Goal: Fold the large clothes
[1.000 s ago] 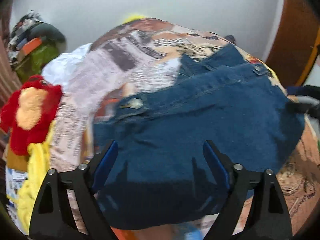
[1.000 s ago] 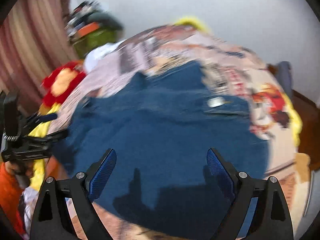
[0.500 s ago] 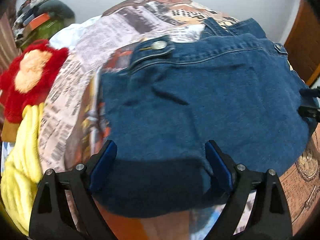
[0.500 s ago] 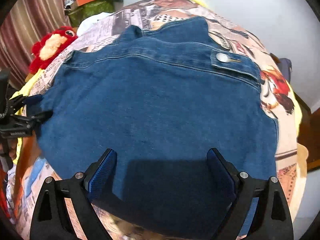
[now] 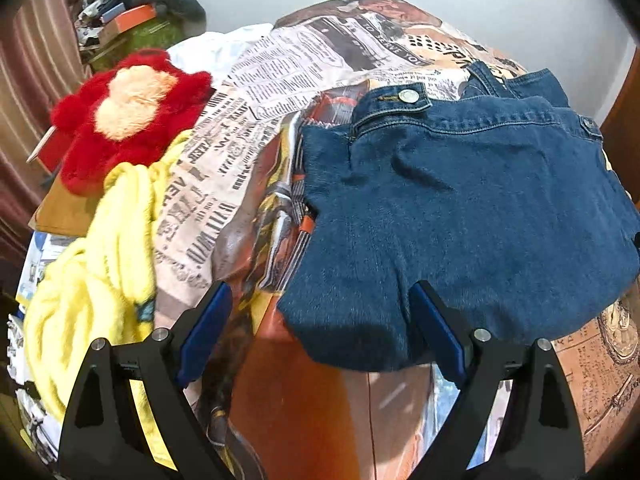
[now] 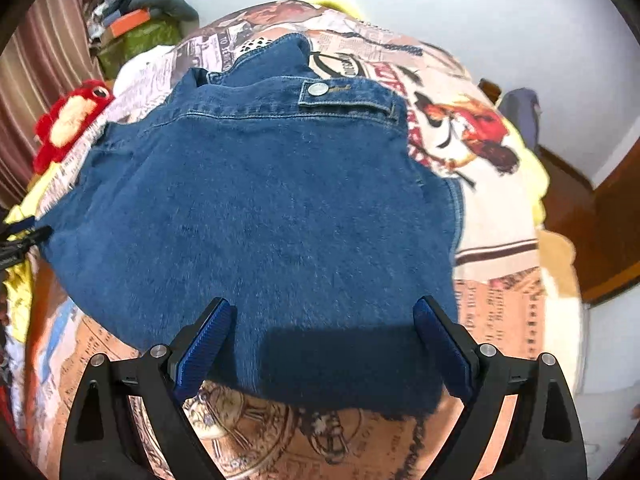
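- My left jaws (image 5: 320, 332) stand spread and hold nothing; the denim jacket (image 5: 460, 208) lies flat on the bed (image 5: 256, 132), its near left corner between them and against the right jaw.
- My right jaws (image 6: 322, 338) are spread too, empty, with the jacket's near hem just ahead and between them.
- Risk: if I close the left jaws here, I may catch the printed bedspread (image 5: 280, 72) along with the denim, since the corner sits right on it.
- Risk: the right jaws could pinch only the top layer, so the fold drags lopsided.
- Risk: thick denim may slip from the pads mid-lift.
- The yellow blanket (image 5: 104, 256) bunched left of my left jaws could snag.
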`<state>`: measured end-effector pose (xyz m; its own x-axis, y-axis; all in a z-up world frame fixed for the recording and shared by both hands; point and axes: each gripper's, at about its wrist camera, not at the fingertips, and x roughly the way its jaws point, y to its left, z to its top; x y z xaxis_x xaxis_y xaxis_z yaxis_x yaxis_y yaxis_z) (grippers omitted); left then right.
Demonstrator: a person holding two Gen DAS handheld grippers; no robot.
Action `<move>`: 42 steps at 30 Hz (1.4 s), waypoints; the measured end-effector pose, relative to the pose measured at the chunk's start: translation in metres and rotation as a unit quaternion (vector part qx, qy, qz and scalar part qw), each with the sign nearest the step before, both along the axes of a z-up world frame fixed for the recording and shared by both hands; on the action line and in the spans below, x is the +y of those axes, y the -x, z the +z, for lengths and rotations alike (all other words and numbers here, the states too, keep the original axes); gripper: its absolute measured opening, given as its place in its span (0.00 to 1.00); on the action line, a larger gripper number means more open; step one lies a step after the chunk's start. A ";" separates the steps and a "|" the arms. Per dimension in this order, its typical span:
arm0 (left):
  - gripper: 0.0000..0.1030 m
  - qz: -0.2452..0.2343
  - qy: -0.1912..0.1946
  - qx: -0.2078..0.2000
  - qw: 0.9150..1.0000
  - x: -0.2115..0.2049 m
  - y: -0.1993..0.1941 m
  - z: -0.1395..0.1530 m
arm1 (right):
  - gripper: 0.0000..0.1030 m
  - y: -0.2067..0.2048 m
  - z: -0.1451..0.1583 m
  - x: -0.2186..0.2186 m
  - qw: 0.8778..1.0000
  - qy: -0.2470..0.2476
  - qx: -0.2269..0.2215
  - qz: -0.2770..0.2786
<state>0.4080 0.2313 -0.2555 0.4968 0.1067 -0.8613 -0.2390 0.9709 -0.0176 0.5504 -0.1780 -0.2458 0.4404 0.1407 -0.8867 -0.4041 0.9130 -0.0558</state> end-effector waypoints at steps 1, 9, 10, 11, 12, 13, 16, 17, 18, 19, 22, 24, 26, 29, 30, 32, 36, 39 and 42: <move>0.88 0.003 0.000 -0.002 1.000 0.000 0.002 0.003 | 0.90 0.001 0.003 0.003 1.000 0.002 -0.004 0.002; 0.88 0.031 0.012 -0.059 0.998 -0.005 0.026 0.040 | 0.90 0.019 0.045 0.020 0.998 -0.060 -0.024 0.007; 0.88 0.037 0.020 -0.067 0.997 -0.005 0.030 0.042 | 0.90 0.021 0.049 0.023 0.997 -0.067 -0.026 0.007; 0.88 0.046 0.034 -0.074 0.996 -0.005 0.034 0.044 | 0.90 0.023 0.053 0.028 0.997 -0.075 -0.029 0.007; 0.88 0.052 0.047 -0.077 0.995 -0.005 0.036 0.043 | 0.90 0.025 0.055 0.032 0.996 -0.080 -0.031 0.007; 0.88 0.060 0.068 -0.079 0.993 -0.004 0.039 0.041 | 0.90 0.027 0.057 0.036 0.996 -0.083 -0.032 0.008; 0.88 0.075 0.118 -0.074 0.987 -0.005 0.043 0.029 | 0.90 0.031 0.057 0.052 0.996 -0.083 -0.033 0.017; 0.88 0.074 0.128 -0.072 0.986 -0.006 0.043 0.026 | 0.90 0.033 0.055 0.060 0.996 -0.078 -0.035 0.023; 0.88 0.070 0.137 -0.072 0.985 -0.008 0.043 0.022 | 0.90 0.035 0.053 0.065 0.996 -0.074 -0.038 0.028; 0.88 0.069 0.142 -0.073 0.985 -0.011 0.044 0.018 | 0.90 0.036 0.051 0.071 0.996 -0.069 -0.040 0.034; 0.88 0.068 0.161 -0.068 0.982 -0.021 0.044 0.004 | 0.90 0.039 0.039 0.090 0.996 -0.054 -0.037 0.061; 0.88 0.069 0.188 -0.058 0.978 -0.024 0.042 -0.007 | 0.90 0.038 0.027 0.103 0.996 -0.035 -0.034 0.080; 0.88 0.069 0.218 -0.046 0.972 -0.027 0.038 -0.020 | 0.90 0.035 0.014 0.112 0.995 -0.016 -0.032 0.092; 0.88 0.057 0.251 -0.036 0.966 -0.031 0.030 -0.032 | 0.90 0.030 -0.003 0.120 0.994 0.003 -0.024 0.104; 0.88 0.052 0.259 -0.037 0.964 -0.032 0.027 -0.035 | 0.90 0.027 -0.010 0.121 0.994 0.006 -0.017 0.106; 0.88 0.049 0.277 -0.039 0.959 -0.031 0.021 -0.040 | 0.91 0.020 -0.022 0.118 0.995 -0.005 0.006 0.099; 0.88 0.062 0.344 -0.042 0.936 -0.021 0.005 -0.054 | 0.97 0.006 -0.028 0.108 0.995 -0.043 0.039 0.082; 0.88 0.077 0.365 -0.056 0.926 -0.013 -0.007 -0.058 | 0.98 0.006 -0.030 0.107 0.995 -0.046 0.036 0.082; 0.88 0.103 0.384 -0.062 0.916 -0.007 -0.020 -0.062 | 0.98 0.009 -0.030 0.107 0.995 -0.042 0.028 0.084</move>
